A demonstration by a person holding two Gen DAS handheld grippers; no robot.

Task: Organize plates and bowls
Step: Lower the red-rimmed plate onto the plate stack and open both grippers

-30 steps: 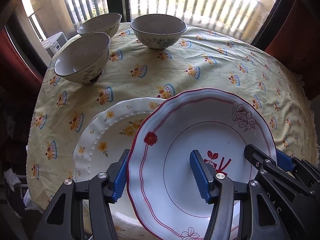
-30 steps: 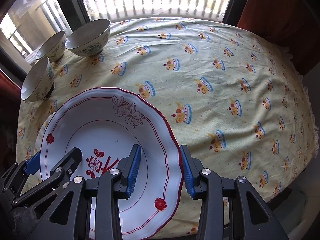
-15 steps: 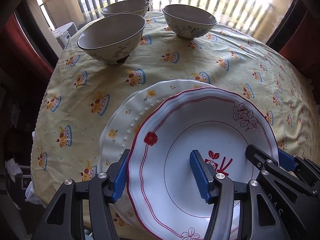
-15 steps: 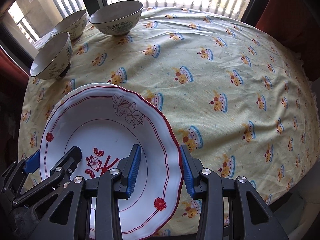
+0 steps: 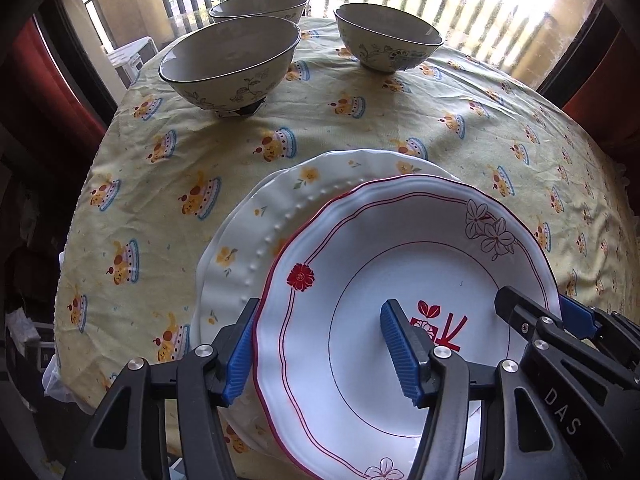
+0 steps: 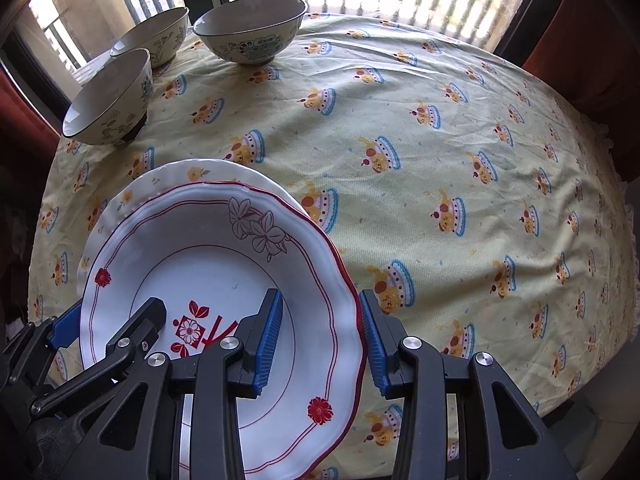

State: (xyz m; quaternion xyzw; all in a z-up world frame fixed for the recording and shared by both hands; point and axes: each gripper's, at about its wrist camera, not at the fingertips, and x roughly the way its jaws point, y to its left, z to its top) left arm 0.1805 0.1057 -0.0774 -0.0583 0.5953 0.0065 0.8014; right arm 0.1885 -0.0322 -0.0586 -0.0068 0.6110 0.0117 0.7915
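Note:
A white plate with a red rim (image 5: 400, 264) (image 6: 200, 264) is gripped on both sides. My left gripper (image 5: 320, 352) is shut on its left rim, one blue pad outside the edge and one inside the well. My right gripper (image 6: 320, 340) is shut on the opposite rim in the same way. The plate hangs partly over a white plate with yellow flowers (image 5: 248, 240) (image 6: 172, 178) that lies on the tablecloth. Whether the two plates touch I cannot tell. Three patterned bowls (image 5: 230, 56) (image 5: 260, 4) (image 5: 388, 36) stand at the far side.
A yellow tablecloth with a cake print (image 5: 360, 120) covers the round table. Its edge drops off close on the left and near side. Behind the bowls is a window with railings. Cloth to the right of the plates (image 6: 460, 180) is bare.
Both grippers carried the red-rimmed plate forward and down, further over the flowered plate. The bowls now look nearer. The grip on both rims is the same.

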